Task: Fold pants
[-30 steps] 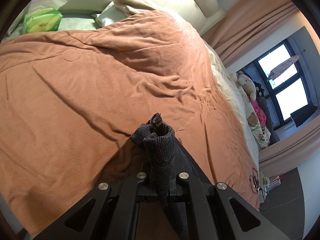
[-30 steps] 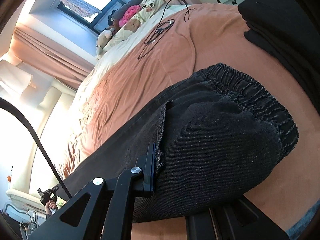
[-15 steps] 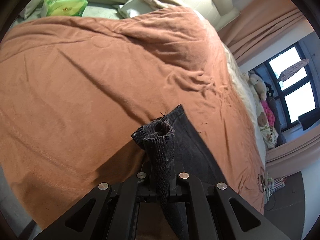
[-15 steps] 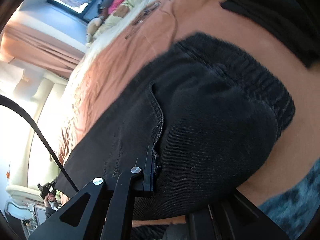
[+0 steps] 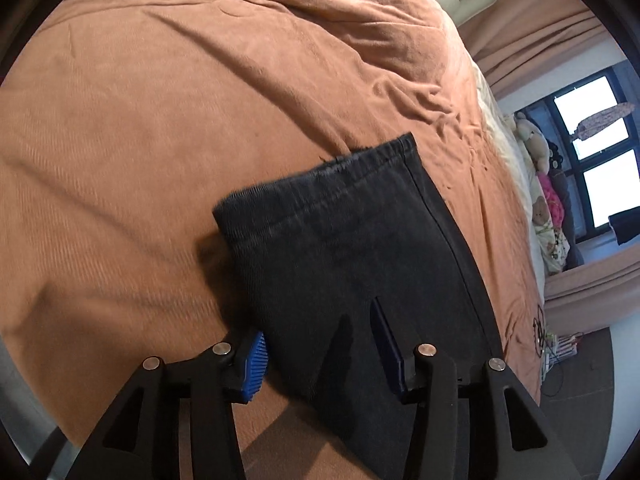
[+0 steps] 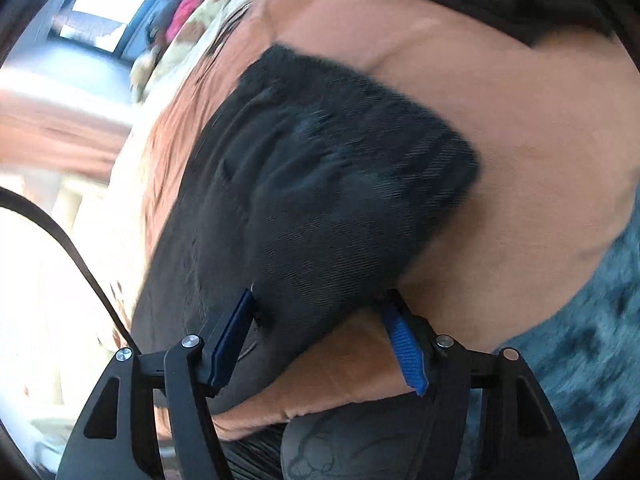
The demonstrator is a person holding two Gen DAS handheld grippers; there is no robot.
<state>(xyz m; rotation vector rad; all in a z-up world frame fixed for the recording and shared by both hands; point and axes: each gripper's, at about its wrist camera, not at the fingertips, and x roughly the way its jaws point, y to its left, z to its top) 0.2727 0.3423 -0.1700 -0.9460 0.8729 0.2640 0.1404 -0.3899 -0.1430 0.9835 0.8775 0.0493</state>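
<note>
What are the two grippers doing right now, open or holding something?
Left gripper: jaws opening, black denim pants lying between the pads, not pinched.
Right gripper: jaws opening, pants' waist end between the pads, released.

The left gripper (image 5: 320, 350) is matte black, with two angular fingers built of flat plates cut with triangular openings. Round silver screws (image 5: 426, 349) sit at the joints, two on each finger. The pads (image 5: 254, 364) are blue and ribbed. The right gripper (image 6: 320, 340) has the same make: black plate fingers, triangular cut-outs, silver screws (image 6: 191, 341) at the pivots. Its pads (image 6: 408, 350) are blue too, with a fine ridged face. A thin black cable (image 6: 68, 248) curves across the left of the right wrist view.
</note>
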